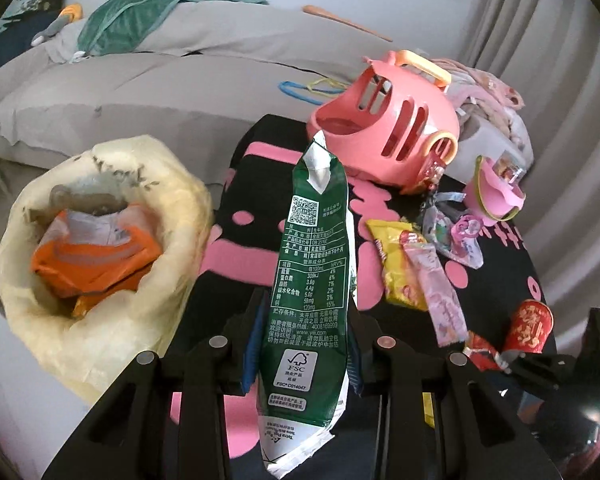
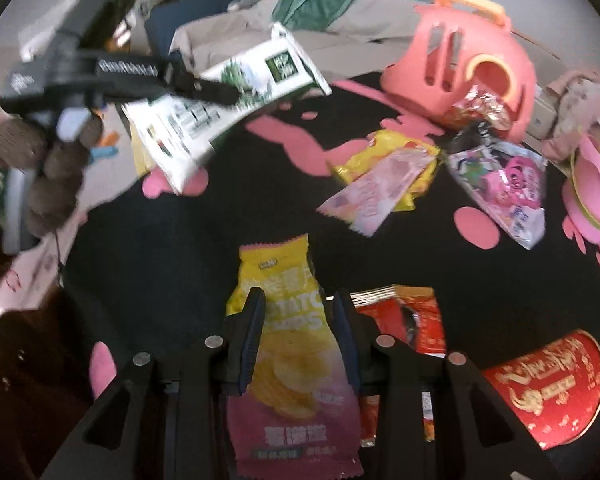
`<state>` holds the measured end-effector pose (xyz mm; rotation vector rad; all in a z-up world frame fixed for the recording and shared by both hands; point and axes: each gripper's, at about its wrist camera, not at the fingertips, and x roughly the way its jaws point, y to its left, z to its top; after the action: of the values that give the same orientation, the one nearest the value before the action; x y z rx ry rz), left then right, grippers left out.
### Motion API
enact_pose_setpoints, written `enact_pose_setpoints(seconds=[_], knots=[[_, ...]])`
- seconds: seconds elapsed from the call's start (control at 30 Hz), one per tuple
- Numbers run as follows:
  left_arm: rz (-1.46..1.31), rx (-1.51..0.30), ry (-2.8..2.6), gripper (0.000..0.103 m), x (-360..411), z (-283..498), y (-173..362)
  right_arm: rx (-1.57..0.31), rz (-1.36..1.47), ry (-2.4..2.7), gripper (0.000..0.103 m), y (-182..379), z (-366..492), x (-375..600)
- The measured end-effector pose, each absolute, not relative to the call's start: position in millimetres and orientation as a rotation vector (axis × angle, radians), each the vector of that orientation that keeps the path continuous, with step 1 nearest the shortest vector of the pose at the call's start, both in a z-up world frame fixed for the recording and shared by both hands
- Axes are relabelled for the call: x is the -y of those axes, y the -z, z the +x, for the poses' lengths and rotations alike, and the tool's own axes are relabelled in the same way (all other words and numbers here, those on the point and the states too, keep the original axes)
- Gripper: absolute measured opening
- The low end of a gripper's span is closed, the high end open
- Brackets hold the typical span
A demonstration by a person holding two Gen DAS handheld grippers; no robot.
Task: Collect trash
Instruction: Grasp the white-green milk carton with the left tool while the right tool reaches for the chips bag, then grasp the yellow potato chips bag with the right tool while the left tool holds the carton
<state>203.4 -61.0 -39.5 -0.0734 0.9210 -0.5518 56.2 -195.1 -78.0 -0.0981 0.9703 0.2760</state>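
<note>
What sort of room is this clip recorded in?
Likely a bedroom or child's room: a grey-sheeted bed with a green blanket, curtains, and pink toys on the patterned table.
</note>
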Motion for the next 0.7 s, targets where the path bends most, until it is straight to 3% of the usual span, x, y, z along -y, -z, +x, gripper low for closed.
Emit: enact_pose_setpoints(seconds=[0.17,0.27,0.43,0.5,0.53,0.57,0.6,0.63,0.7], knots=[[-0.081,-0.918,0.54,0.035,51.8,194.0,43.8,-0.987,-0.103,-0.293,0.033,83.3,62.1,189.5],[-0.092,-0.918,0.538,0.035,46.7,190.5,45.6,-0.974,-0.08,-0.316,0.012,81.7,63.0,190.2],[-0.103,-0.924,0.526,0.035,40.0,186.1,47.2,-0.962,-0.03,-0.316,0.008,76.3,65.3,189.4],[-0.108,-0.922,0.517,0.035,35.2,183.8,46.4,-0.963,-0.017,-0.321,0.011,74.4,63.6,188.2],[-0.111,-0.919,0.511,0.035,31.9,182.3,45.9,-0.961,-0.011,-0.315,0.019,73.3,62.8,188.0],[-0.115,-0.917,0.508,0.035,29.8,181.2,45.5,-0.96,-0.011,-0.306,0.028,72.7,62.5,187.8],[-0.123,-0.915,0.503,0.035,27.1,179.8,45.0,-0.959,-0.015,-0.299,0.047,71.7,61.0,186.5],[-0.13,-0.915,0.499,0.035,24.8,178.8,44.8,-0.957,-0.013,-0.3,0.052,71.1,60.3,185.5],[-0.147,-0.915,0.493,0.035,20.4,175.3,44.7,-0.947,0.004,-0.311,0.051,70.1,58.0,183.4]])
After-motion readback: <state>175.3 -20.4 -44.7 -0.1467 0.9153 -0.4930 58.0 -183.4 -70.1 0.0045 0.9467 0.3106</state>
